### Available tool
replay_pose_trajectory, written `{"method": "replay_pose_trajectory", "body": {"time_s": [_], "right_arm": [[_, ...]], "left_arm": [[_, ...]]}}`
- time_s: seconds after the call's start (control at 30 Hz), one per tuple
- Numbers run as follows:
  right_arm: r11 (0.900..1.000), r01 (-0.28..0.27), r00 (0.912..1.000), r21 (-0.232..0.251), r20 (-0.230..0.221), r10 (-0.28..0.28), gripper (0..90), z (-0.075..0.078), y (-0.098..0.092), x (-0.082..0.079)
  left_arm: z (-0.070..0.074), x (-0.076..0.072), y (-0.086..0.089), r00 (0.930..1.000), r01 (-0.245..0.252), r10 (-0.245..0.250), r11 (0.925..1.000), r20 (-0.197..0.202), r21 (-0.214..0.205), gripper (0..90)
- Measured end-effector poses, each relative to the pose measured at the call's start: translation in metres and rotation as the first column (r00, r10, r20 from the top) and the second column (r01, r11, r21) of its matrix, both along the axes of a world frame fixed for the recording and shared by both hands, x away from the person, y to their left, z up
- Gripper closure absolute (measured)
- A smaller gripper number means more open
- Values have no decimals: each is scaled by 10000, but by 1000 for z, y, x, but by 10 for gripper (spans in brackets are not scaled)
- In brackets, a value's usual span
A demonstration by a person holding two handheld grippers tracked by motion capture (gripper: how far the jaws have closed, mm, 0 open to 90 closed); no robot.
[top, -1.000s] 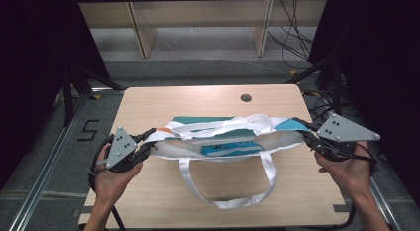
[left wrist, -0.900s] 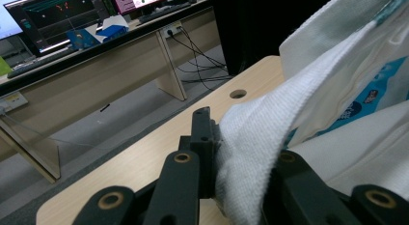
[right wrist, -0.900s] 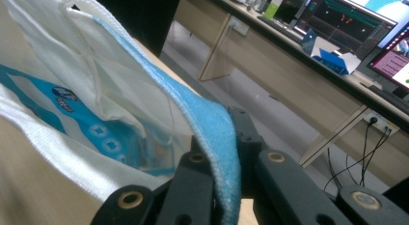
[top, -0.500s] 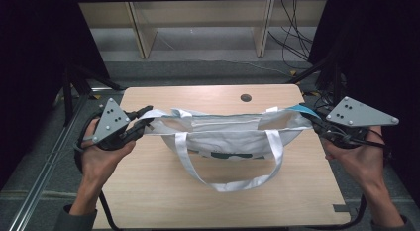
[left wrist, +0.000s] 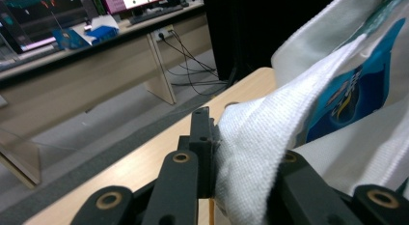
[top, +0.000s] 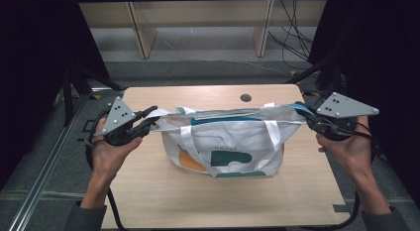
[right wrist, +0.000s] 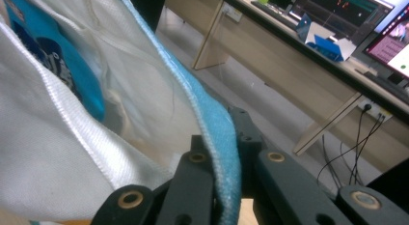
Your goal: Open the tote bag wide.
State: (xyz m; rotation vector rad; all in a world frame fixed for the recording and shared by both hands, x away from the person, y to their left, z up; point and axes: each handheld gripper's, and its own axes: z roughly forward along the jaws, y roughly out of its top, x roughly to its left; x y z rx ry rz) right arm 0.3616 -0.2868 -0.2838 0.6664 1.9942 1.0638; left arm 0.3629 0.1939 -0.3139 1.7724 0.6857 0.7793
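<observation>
Here we held a white tote bag (top: 228,144) stretched between both tools above the surface (top: 198,196): the left tool (top: 152,123) clamped on one top corner, the right tool (top: 306,117) clamped on the other. Next, we judged, came setting it down evenly.

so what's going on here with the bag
A person holds a white tote bag up by its two top corners over the wooden table. The left gripper is shut on the bag's left corner and the right gripper on its right corner, with the cloth pinched between each pair of fingers. The bag hangs stretched between them, its handles drooping down the front and its bottom at the tabletop.
</observation>
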Motion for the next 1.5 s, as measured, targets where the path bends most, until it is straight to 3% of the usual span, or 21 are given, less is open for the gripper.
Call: {"method": "replay_pose_trajectory", "body": {"time_s": [0.17, 0.27, 0.33, 0.63, 0.7, 0.8, 0.87, 0.9, 0.93, 1.07, 1.2, 1.23, 1.27, 1.33, 1.37, 1.43, 1.5], "right_arm": [[9999, 39, 10000, -163, 30, -38, 880, -7, -1, 6], [9999, 142, 9997, -9, -222, -142, 880, -9, 0, 9], [9998, 143, 9998, -113, -137, -145, 879, -9, -1, 11], [9987, 385, 9986, 322, -387, -373, 879, -12, 0, 23], [9979, 446, 9969, 472, -668, -414, 879, -13, 3, 27], [9976, 480, 9973, 505, -577, -450, 879, -12, 3, 29], [9970, 490, 9964, 600, -716, -447, 879, -9, 4, 29], [9966, 564, 9972, 594, -515, -533, 878, -7, 4, 32], [9948, 692, 9956, 746, -679, -642, 878, -7, 5, 33], [9954, 807, 9944, 510, -730, -768, 878, -10, 5, 37], [9931, 1135, 9874, -276, -1076, -1159, 878, -24, 7, 44], [9916, 1182, 9838, -523, -1295, -1241, 878, -31, 7, 47], [9916, 1182, 9838, -523, -1295, -1241, 878, -31, 7, 47], [9905, 1082, 9784, -849, -1673, -1212, 877, -43, 7, 51], [9899, 1028, 9716, -975, -2033, -1209, 877, -51, 7, 55], [9899, 825, 9684, -1154, -2254, -1070, 877, -67, 7, 59], [9898, 818, 9634, -1165, -2451, -1084, 876, -77, 10, 58]], "left_arm": [[-13, 8, 0, 9993, 19, -30, 9995, -362, -303, 785], [-14, 10, -1, 9991, 14, -30, 9994, -429, -355, 784], [-15, 13, -1, 9988, -23, 1, 9991, -494, -433, 783], [-17, 24, -5, 9971, -273, 248, 9990, -720, -351, 780], [-18, 27, -6, 9968, -304, 273, 9987, -752, -406, 778], [-15, 30, -5, 9962, -359, 312, 9978, -815, -563, 780], [-11, 31, -6, 9965, -380, 343, 9981, -760, -477, 781], [-8, 32, -7, 9966, -430, 399, 9982, -714, -420, 779], [-7, 33, -7, 9965, -457, 429, 9983, -715, -375, 779], [-9, 37, -12, 9964, -443, 416, 9984, -732, -351, 778], [-27, 53, -15, 9889, -611, 626, 9980, -1349, 149, 777], [-45, 61, -17, 9767, -578, 615, 9980, -2058, 240, 777], [-45, 61, -17, 9767, -578, 615, 9980, -2058, 240, 777], [-60, 67, -18, 9657, -543, 631, 9977, -2517, 417, 777], [-66, 69, -18, 9619, -507, 613, 9976, -2663, 464, 777], [-76, 71, -18, 9573, -602, 688, 9974, -2807, 393, 776], [-87, 71, -16, 9539, -465, 722, 9945, -2914, 941, 769]]}}
